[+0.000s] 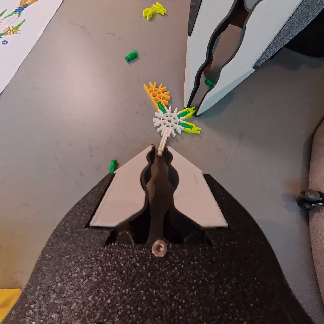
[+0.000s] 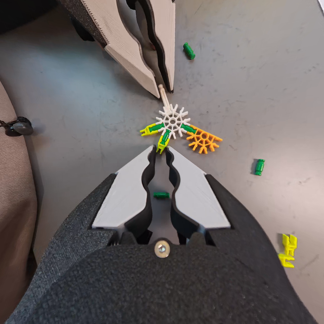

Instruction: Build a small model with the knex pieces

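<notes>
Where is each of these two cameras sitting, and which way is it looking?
Left wrist view: on the left tool, looking along its fingers, shut on the white rod of the toy on the grey table; the right tool enters top right.
Right wrist view: on the right tool, facing back, gripping a yellow clip; the left tool enters from above.
Shared: the white wheel, the orange fan.

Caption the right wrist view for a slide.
Right gripper pinches a yellow-green clip on the white snowflake connector; left gripper grips its white rod.
</notes>
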